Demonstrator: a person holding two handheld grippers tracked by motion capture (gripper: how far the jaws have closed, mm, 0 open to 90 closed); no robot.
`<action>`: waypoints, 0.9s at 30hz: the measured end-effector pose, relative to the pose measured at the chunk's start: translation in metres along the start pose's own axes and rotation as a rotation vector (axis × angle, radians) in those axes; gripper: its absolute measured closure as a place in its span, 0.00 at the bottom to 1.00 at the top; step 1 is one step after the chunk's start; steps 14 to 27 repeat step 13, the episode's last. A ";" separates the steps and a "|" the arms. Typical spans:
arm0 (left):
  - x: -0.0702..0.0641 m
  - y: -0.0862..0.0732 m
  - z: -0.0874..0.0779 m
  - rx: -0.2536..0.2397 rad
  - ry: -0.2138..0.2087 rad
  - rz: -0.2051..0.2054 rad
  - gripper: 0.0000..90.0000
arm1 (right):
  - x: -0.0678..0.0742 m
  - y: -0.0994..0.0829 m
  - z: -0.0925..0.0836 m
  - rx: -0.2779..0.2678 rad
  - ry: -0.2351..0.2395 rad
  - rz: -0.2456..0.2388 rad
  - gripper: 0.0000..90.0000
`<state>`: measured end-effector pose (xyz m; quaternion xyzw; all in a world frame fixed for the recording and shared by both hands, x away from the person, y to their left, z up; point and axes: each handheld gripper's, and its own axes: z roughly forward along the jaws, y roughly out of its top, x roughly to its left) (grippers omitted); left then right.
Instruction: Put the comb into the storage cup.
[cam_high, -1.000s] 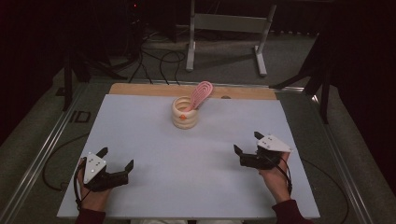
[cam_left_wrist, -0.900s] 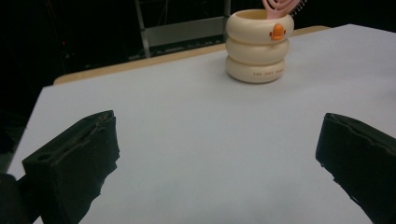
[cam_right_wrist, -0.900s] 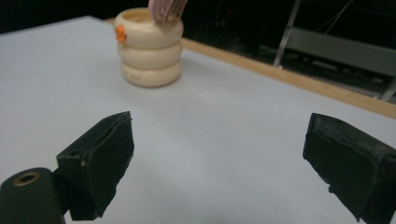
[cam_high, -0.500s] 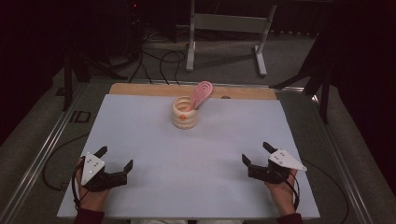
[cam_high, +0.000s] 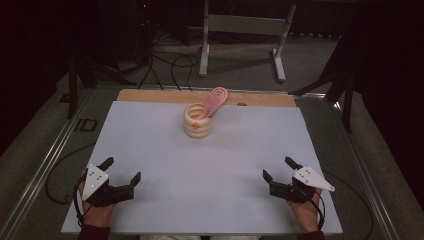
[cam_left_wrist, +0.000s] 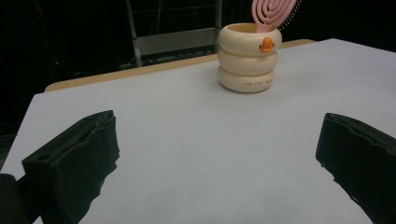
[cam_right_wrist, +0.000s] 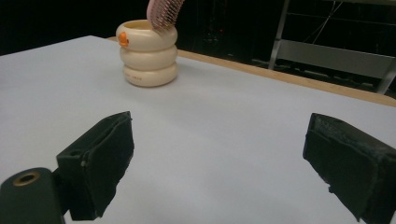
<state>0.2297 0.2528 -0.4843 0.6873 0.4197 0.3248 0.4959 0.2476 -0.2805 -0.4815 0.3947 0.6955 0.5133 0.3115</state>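
A cream cup (cam_high: 198, 121) shaped like three stacked smooth rings, with a small orange knob at its rim and a line of print too small to read, stands well ahead of both tongs, between their lines of reach. A pink oval hairbrush (cam_high: 214, 100) with looped ribs leans out of it. The left gripper (cam_high: 121, 175) and right gripper (cam_high: 276, 168) rest spread wide and hold nothing, with the bare pale table (cam_high: 150, 140) between them and the cup.

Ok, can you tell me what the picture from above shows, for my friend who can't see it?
A cream ringed cup with a pink oval hairbrush leaning inside stands at the far middle of a pale blue table. Near the front edge, the person's left gripper and right gripper rest open, holding nothing.
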 end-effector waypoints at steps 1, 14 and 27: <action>0.000 0.000 0.000 0.000 0.001 0.001 0.00 | 0.000 0.000 0.000 -0.001 0.001 -0.007 0.10; -0.002 0.000 0.001 -0.001 0.009 0.012 0.00 | 0.000 0.000 -0.001 -0.004 -0.002 -0.003 0.10; -0.002 0.000 0.001 -0.001 0.009 0.012 0.00 | 0.000 0.000 -0.001 -0.004 -0.002 -0.003 0.10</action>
